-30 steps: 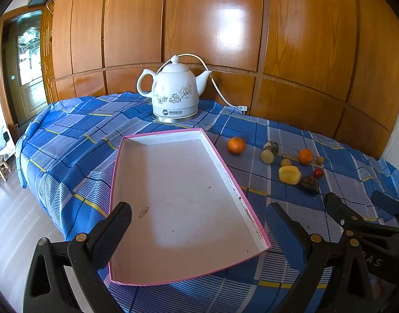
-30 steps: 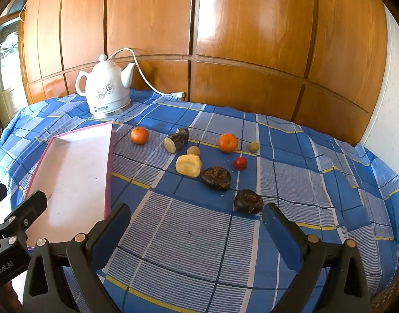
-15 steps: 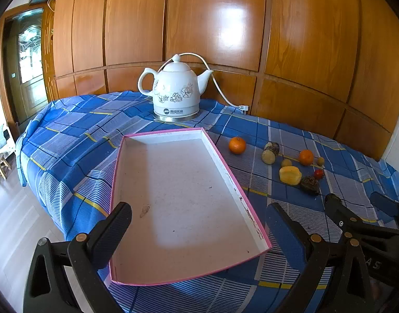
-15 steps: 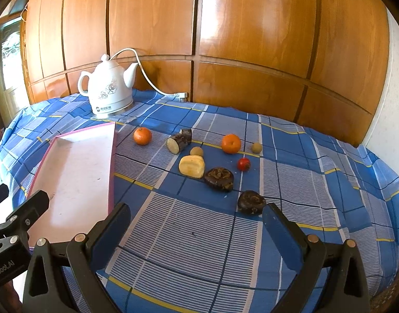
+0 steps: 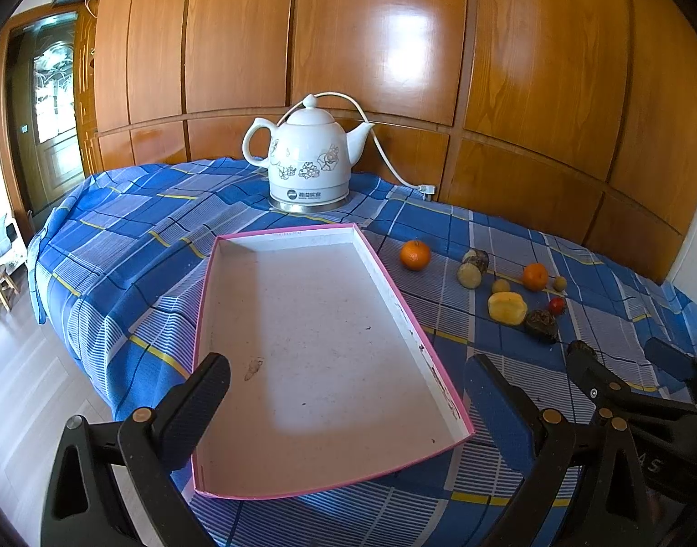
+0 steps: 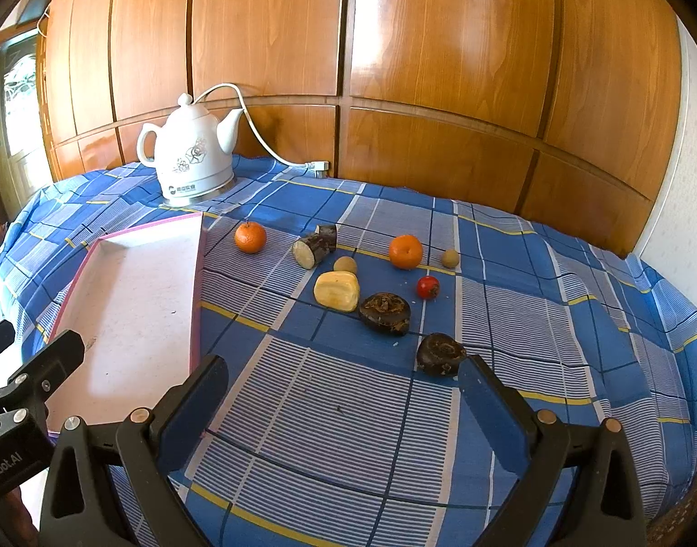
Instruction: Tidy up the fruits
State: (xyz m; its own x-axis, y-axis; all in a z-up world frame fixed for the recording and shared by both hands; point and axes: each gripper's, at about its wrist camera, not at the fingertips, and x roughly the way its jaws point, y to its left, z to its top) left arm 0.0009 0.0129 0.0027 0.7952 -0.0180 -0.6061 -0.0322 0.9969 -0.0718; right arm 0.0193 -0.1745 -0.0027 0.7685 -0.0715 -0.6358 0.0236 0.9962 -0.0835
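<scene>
A pink-rimmed white tray (image 5: 435, 369) (image 6: 198, 273) lies empty on the blue plaid cloth. To its right sit several fruits: two oranges (image 6: 250, 237) (image 6: 406, 251), a cut dark root piece (image 6: 314, 247), a yellow peeled fruit (image 6: 337, 291), a small red fruit (image 6: 427, 286), two small tan balls (image 6: 345, 265) (image 6: 449, 258) and two dark lumps (image 6: 385, 312) (image 6: 440, 353). My left gripper (image 5: 344, 392) hovers open over the tray's near end. Above the cloth in front of the fruits, my right gripper (image 6: 341, 392) is open, its right finger (image 6: 494, 410) close to the nearest dark lump.
A white floral electric kettle (image 5: 308, 165) (image 6: 191, 159) stands behind the tray, its cord running to a plug (image 6: 320, 166) by the wood-panel wall. The table's left edge drops to a light floor; a door (image 5: 52, 109) is at far left.
Both grippers have edged slightly forward toward the table; the fruits and tray sit a little nearer in view. Nothing was grasped and the fingers stayed apart.
</scene>
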